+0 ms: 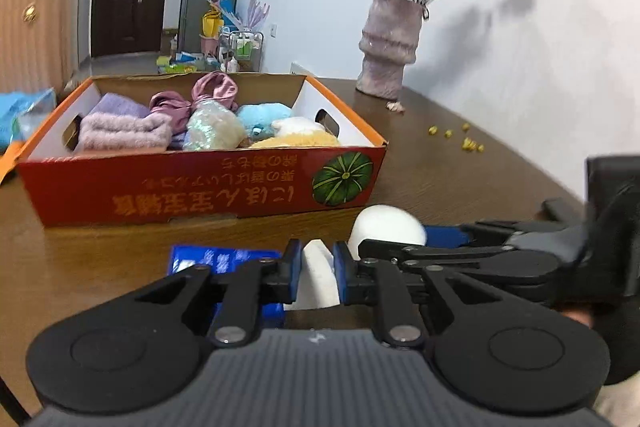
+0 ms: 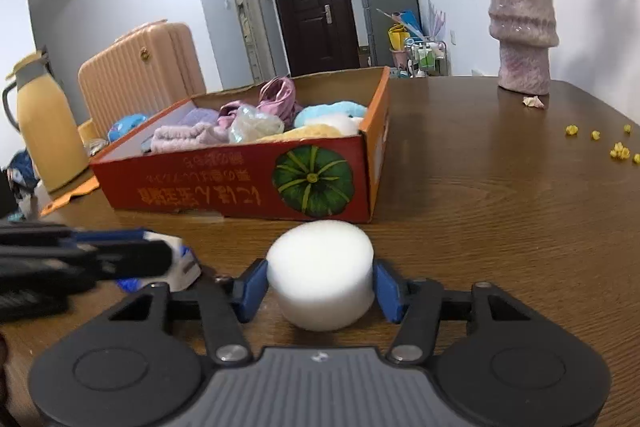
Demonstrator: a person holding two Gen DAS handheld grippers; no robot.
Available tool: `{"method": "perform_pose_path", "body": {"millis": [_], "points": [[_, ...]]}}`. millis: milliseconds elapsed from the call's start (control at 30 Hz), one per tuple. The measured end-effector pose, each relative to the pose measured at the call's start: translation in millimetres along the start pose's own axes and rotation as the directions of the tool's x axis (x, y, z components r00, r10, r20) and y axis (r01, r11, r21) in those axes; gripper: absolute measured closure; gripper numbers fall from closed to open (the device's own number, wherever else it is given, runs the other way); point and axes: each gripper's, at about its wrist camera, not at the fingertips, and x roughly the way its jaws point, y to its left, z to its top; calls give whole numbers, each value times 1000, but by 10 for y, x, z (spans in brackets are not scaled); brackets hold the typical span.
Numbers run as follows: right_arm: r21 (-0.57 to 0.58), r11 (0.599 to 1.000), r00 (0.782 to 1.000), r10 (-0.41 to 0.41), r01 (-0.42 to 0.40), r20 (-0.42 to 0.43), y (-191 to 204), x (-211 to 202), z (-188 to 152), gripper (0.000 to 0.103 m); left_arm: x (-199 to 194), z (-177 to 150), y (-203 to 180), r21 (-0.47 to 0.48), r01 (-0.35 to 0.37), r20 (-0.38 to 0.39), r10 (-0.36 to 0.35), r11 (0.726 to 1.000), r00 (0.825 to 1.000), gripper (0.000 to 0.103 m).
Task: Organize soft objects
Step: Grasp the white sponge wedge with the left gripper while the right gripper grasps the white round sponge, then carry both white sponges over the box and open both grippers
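Our left gripper [image 1: 316,277] has its jaws clamped on a white soft piece [image 1: 318,281] – perhaps tissue. The right gripper [image 2: 320,285] brackets the white foam cylinder [image 2: 320,273] on the tabletop [image 2: 500,207], pads seemingly just touching; the box [image 2: 248,187] sits at twelve o'clock.

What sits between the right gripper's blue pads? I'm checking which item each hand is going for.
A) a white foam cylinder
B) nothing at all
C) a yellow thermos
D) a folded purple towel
A: in the right wrist view the white foam cylinder stands on the table between the blue pads of the right gripper, just in front of the red box.
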Motion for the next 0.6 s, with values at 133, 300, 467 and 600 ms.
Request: {"method": "perform_pose_path", "body": {"millis": [133, 300, 467, 600], "points": [[3, 999, 999, 34, -35, 25, 125, -207, -60, 51, -427, -29, 70, -38, 6, 54, -4, 999, 999, 85], [-9, 994, 992, 109, -109, 66, 380, -685, -234, 51, -921, -170, 165, -53, -14, 106, 19, 999, 994, 85], [10, 985, 981, 168, -170, 93, 542, -966, -332, 51, -1104, -218, 287, -85, -33, 124, 44, 996, 991, 85], [-23, 988, 982, 151, -150, 109, 642, -993, -225, 51, -1128, -99, 378, -79, -28, 161, 41, 996, 986, 85]]}}
